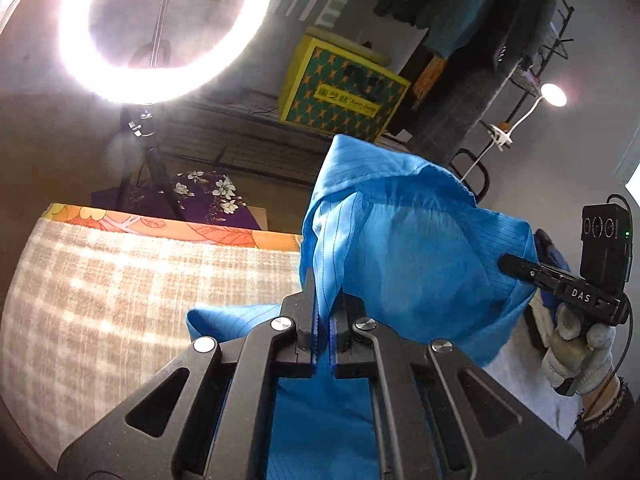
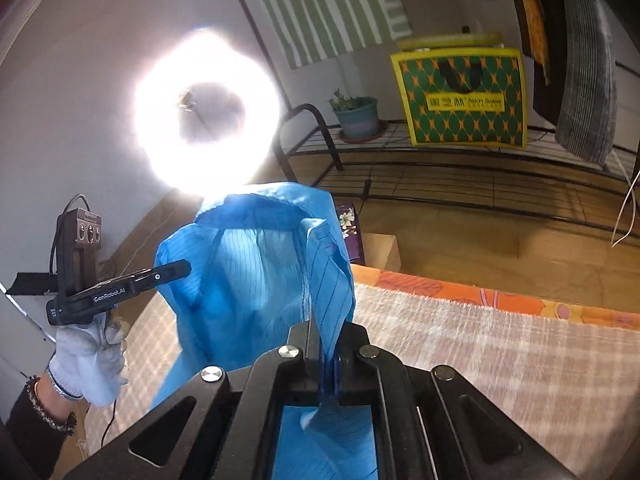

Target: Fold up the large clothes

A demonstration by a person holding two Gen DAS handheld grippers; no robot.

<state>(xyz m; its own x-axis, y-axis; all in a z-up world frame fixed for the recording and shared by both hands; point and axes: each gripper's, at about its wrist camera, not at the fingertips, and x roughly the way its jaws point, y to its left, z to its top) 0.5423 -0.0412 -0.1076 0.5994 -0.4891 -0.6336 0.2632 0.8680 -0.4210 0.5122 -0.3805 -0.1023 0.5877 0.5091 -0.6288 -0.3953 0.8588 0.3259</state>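
A large blue garment (image 1: 400, 240) with thin dark stripes hangs lifted above the bed, held by both grippers. My left gripper (image 1: 323, 300) is shut on a bunched edge of it; in the right wrist view it (image 2: 176, 272) pinches the cloth's left side. My right gripper (image 2: 325, 336) is shut on another edge of the blue garment (image 2: 248, 280); in the left wrist view it (image 1: 508, 264) grips the cloth's right side. The cloth sags between the two grippers.
A bed with a beige checked blanket (image 1: 120, 300) and orange flowered sheet (image 2: 480, 292) lies below. A bright ring light (image 1: 160, 28) on a tripod stands behind. A metal rack holds a green-yellow bag (image 2: 460, 96) and a potted plant (image 2: 356, 116).
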